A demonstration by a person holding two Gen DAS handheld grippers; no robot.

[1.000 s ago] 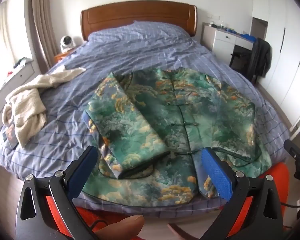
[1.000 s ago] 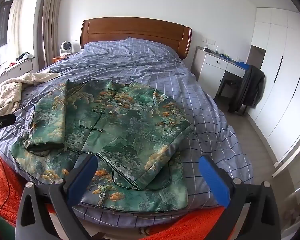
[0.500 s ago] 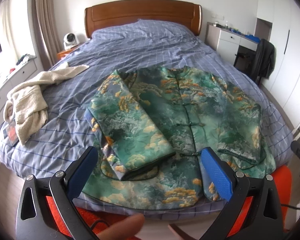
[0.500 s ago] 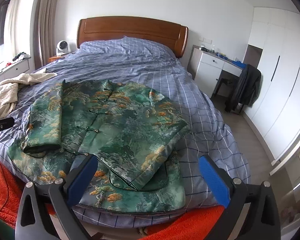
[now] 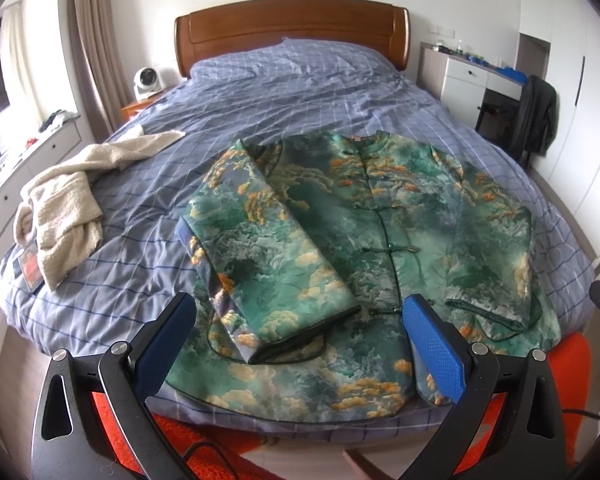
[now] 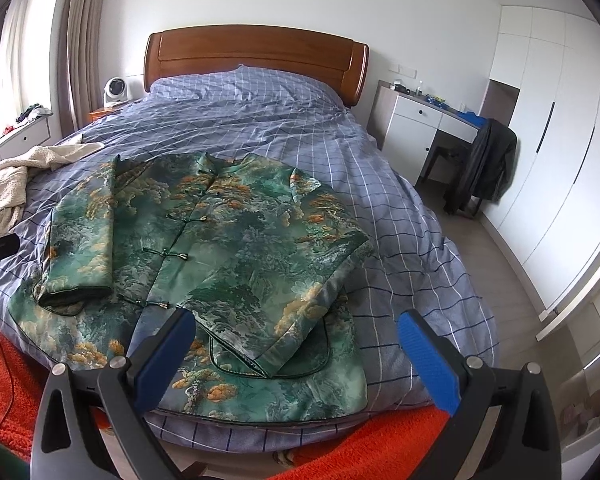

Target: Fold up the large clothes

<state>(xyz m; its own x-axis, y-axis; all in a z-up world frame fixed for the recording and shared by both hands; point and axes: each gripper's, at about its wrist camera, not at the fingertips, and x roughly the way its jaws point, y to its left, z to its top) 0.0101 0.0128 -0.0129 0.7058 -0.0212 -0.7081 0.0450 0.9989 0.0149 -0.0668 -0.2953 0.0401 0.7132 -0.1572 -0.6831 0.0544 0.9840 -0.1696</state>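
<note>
A green jacket with orange and gold print (image 5: 340,240) lies flat, front up and buttoned, at the near end of the bed (image 5: 284,96). Both sleeves are folded inward over its front. It also shows in the right wrist view (image 6: 228,248). My left gripper (image 5: 300,344) is open and empty, held above the jacket's hem, apart from the cloth. My right gripper (image 6: 296,356) is open and empty, held above the hem on the jacket's right side.
A cream towel or robe (image 5: 64,196) lies bunched on the bed's left side. Orange fabric (image 6: 376,444) hangs below the bed's near edge. A white desk (image 6: 420,128) and a chair with a dark coat (image 6: 480,164) stand at the right. A small fan (image 5: 146,80) sits by the headboard.
Both grippers have drawn back and risen slightly, so the jacket sits a little farther off. The jacket has not moved. Both grippers stay open.
</note>
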